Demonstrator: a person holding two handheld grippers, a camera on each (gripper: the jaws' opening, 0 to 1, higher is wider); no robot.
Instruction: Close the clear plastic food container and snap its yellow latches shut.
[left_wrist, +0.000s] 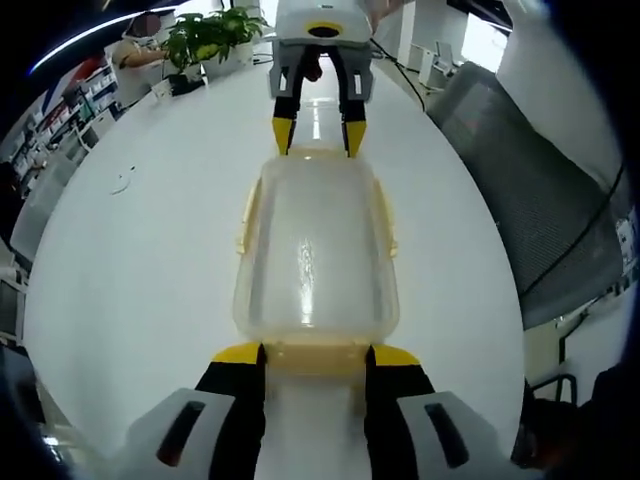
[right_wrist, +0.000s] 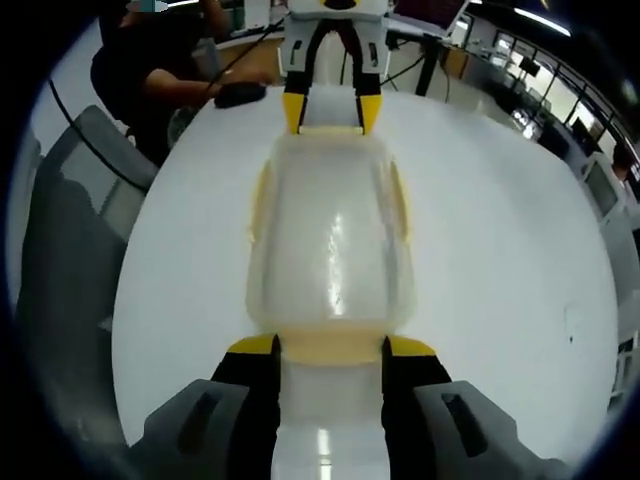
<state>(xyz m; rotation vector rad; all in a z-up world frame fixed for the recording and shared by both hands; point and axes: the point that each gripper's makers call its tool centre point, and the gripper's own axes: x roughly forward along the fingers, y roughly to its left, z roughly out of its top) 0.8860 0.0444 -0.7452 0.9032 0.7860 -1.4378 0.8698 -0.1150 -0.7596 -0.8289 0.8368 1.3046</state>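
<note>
Clear plastic food container (left_wrist: 315, 255), lid on, lies lengthwise on a white table (left_wrist: 140, 280), no readable label or brand on it. Yellow latches (left_wrist: 245, 215) run along its long sides; one more at each short end. Left gripper (left_wrist: 316, 358) at the near end, jaws spread either side of the end latch, tips about touching it. Right gripper (right_wrist: 331, 352) likewise at the opposite end, jaws parted. Beyond: grey mesh chair (left_wrist: 530, 200), potted plant (left_wrist: 210, 38), seated person (right_wrist: 160, 60).
</note>
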